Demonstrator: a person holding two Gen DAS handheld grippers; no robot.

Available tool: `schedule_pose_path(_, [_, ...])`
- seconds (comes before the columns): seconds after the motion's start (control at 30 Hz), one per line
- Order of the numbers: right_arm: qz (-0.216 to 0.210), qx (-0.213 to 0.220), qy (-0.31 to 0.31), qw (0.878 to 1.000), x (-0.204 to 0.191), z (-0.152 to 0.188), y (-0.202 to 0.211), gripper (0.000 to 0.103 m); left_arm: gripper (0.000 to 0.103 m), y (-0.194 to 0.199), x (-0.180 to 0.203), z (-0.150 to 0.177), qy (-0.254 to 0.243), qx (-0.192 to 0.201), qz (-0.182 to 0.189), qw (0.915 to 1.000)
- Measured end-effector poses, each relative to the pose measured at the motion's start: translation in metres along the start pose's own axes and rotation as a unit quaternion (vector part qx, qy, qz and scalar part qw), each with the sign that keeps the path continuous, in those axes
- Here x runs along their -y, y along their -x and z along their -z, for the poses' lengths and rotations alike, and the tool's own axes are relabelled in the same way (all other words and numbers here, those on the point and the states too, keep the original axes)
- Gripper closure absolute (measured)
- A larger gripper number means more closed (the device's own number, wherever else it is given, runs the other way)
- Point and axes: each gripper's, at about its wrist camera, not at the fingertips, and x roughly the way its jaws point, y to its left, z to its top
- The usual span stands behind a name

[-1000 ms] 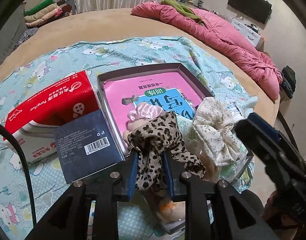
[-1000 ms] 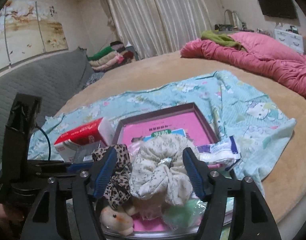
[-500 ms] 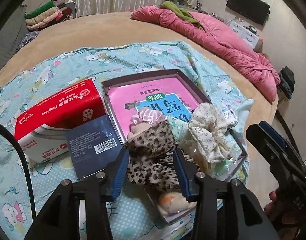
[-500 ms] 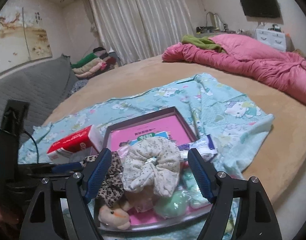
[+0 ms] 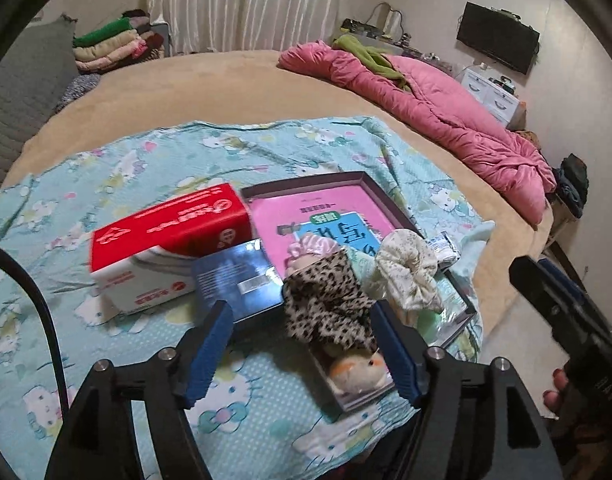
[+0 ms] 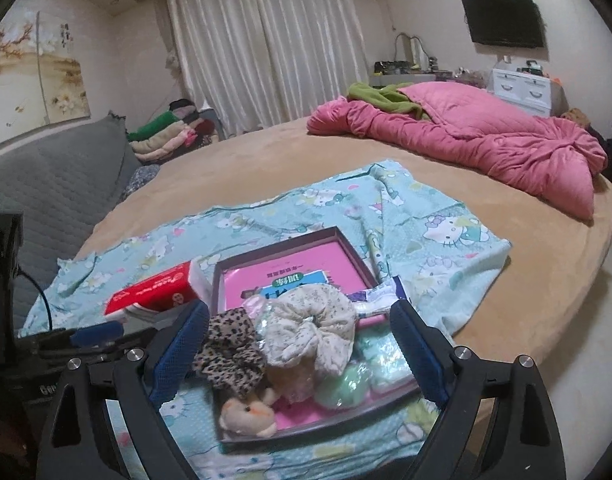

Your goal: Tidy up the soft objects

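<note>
I'm above the big round bed [image 6: 266, 168], its pink quilt [image 6: 486, 144] bunched at the far right, out of my way. A cartoon-print sheet [image 6: 426, 224] is spread on the near part, giving me a flat patch to sort on. On it sits the shallow tray [image 5: 306, 182], the collecting spot, with a pink booklet [image 5: 318, 208] lining its bottom. Left of the tray, just beside it, a red tissue box [image 5: 166, 236] and a dark blue box [image 5: 234, 280] stay outside, being stiff things.

The soft pieces are heaped at the tray's near end: the floral scrunchie [image 6: 314, 320] on the right, the leopard scrunchie [image 5: 326, 300] beside it on the left, a pink satin scrunchie [image 5: 310, 246] behind, and a plush hamster [image 5: 358, 368] at the near corner.

My left hand-held gripper [image 5: 302, 356] is spreading its jaws, with the leopard scrunchie between them but unpressed. My right hand-held gripper [image 6: 298, 356] is spreading wide around the floral scrunchie, pinching nothing.
</note>
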Motion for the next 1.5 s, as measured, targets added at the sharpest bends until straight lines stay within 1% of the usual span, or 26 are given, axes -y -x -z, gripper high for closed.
schedule_pose_path(0.1, [0.005, 0.010, 0.018, 1.000, -0.014, 0.002, 0.011, 0.011, 0.022, 0.014, 0.000, 0.010, 0.002, 0.004, -0.010, 0.9999])
schedule_pose_path(0.27, [0.017, 0.012, 0.023, 1.000, -0.025, 0.005, 0.022, 0.011, 0.022, 0.040, 0.006, 0.018, -0.008, 0.021, -0.024, 0.9995])
schedule_pose_path(0.37, [0.019, 0.006, 0.018, 1.000, -0.028, 0.008, 0.027, 0.011, 0.021, 0.049, 0.006, 0.023, -0.005, 0.021, -0.028, 0.9994])
schedule_pose_path(0.43, [0.021, 0.004, 0.019, 1.000, -0.028, 0.010, 0.030, 0.011, 0.021, 0.053, 0.006, 0.027, -0.005, 0.021, -0.037, 0.9991])
schedule_pose_path(0.63, [0.024, -0.008, 0.030, 0.999, -0.028, 0.023, 0.036, 0.011, 0.021, 0.054, 0.006, 0.042, -0.002, 0.006, -0.048, 0.9988])
schedule_pose_path(0.8, [0.014, -0.015, 0.007, 1.000, -0.022, 0.038, 0.041, 0.011, 0.021, 0.053, 0.004, 0.052, 0.007, -0.001, -0.054, 0.9985])
schedule_pose_path(1.0, [0.021, -0.026, 0.029, 0.999, -0.030, 0.051, 0.036, 0.011, 0.021, 0.051, -0.002, 0.057, 0.017, -0.003, -0.062, 0.9979])
schedule_pose_path(1.27, [0.015, -0.044, 0.042, 0.998, -0.037, 0.060, 0.026, 0.011, 0.021, 0.037, -0.004, 0.065, 0.020, -0.024, -0.067, 0.9973])
schedule_pose_path(1.5, [0.017, -0.052, 0.036, 0.998, -0.035, 0.060, 0.024, 0.011, 0.021, 0.040, -0.009, 0.067, 0.023, -0.024, -0.076, 0.9966])
